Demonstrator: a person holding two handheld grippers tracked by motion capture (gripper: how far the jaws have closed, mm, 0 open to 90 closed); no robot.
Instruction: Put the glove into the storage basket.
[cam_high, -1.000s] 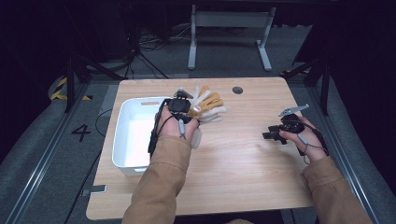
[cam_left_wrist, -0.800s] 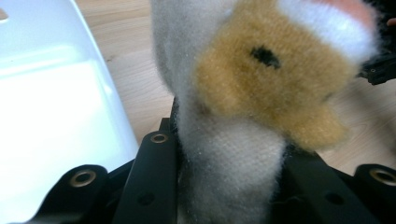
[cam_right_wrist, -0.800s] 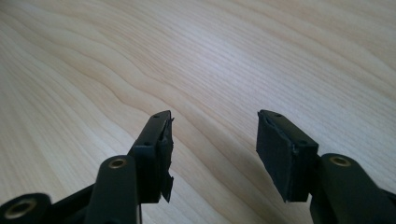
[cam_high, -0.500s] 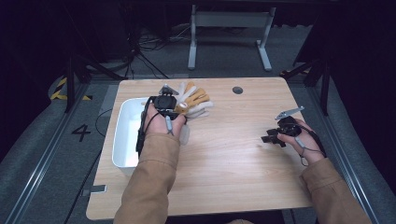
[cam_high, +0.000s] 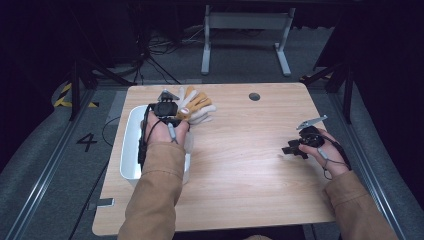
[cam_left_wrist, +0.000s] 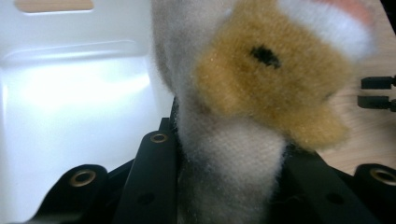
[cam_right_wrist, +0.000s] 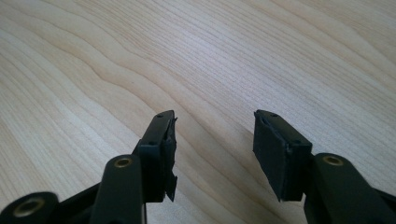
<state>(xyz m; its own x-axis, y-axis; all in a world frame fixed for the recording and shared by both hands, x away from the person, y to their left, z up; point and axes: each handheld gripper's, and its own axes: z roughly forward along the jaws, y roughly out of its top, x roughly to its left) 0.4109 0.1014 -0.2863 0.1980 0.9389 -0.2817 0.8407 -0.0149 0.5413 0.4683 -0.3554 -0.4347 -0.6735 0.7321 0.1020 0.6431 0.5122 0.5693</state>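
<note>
Up close, the left hand-held gripper (cam_left_wrist: 224, 186) pinches the plush toy (cam_left_wrist: 261, 88) beside the white bin (cam_left_wrist: 70, 93).

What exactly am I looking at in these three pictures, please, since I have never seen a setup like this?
A person at a wooden table holds a hand-operated two-jaw gripper in each hand. One picture looks down from above; the other two come from cameras riding on the grippers. The left gripper is shut on a tan and white plush toy, beside a white tub. The right gripper is open over bare wood, holding nothing.
</note>
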